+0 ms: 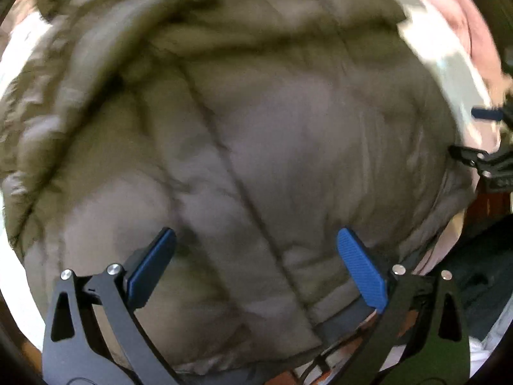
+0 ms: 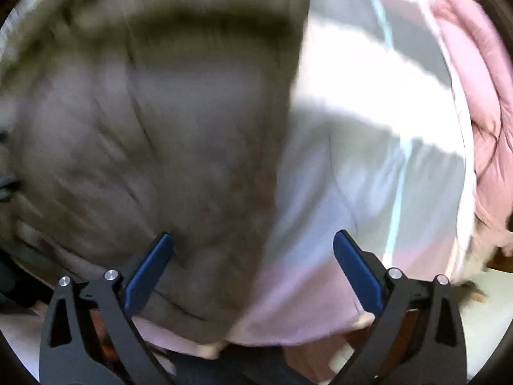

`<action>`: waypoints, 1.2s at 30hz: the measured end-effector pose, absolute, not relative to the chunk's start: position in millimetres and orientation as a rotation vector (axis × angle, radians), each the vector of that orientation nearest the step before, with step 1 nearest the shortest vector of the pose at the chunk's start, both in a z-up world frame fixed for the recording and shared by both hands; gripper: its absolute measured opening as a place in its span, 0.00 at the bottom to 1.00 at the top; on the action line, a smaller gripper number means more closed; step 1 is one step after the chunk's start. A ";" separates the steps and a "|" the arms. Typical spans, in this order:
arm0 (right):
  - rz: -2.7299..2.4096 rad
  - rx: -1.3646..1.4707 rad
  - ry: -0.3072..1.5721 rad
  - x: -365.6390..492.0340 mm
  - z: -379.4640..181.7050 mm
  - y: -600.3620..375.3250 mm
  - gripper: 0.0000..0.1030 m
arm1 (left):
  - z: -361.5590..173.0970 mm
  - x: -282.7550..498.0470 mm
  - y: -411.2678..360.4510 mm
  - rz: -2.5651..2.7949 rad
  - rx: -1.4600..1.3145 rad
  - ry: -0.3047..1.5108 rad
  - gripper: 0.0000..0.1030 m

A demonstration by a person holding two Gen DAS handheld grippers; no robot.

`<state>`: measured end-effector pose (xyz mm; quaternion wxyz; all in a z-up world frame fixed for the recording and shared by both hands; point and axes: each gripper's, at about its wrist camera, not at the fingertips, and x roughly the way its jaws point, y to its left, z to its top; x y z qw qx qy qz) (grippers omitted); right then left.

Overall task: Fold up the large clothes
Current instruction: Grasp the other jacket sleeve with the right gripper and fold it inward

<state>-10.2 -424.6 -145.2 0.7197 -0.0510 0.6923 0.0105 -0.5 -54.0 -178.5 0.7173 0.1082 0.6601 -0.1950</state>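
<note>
The puffer jacket lies spread on the bedsheet, filling the space ahead of the left hand-held gripper. A folded quilt lies on the sheet to the jacket's right.

Two hand-held grippers, each with black linkage arms and blue finger pads.

The left gripper has matte black arms pierced by tapered triangular cut-outs, with two round silver pivot screws on each side just behind its fingers; its blue pads are flat and oblong with a finely ribbed face, and thin dark cables run below its right arm. The right gripper is built alike: black slotted arms, paired silver pivot screws on each side, and darker blue pads seen edge-on. No skin or sleeve can be told apart through the blur.
</note>
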 end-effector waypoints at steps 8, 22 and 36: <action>0.253 -0.121 1.594 0.9 -169.1 -342.9 0.95 | -220.2 25.9 14.3 -0.188 0.112 1.627 0.98; 0.330 0.281 1.377 145.3 -88.1 -351.1 0.95 | -91.0 64.9 75.1 -0.208 -0.303 1.397 0.98; 0.113 1.128 1.219 474.8 -133.6 -292.3 0.96 | -140.7 86.8 114.8 -0.109 -0.452 1.510 0.98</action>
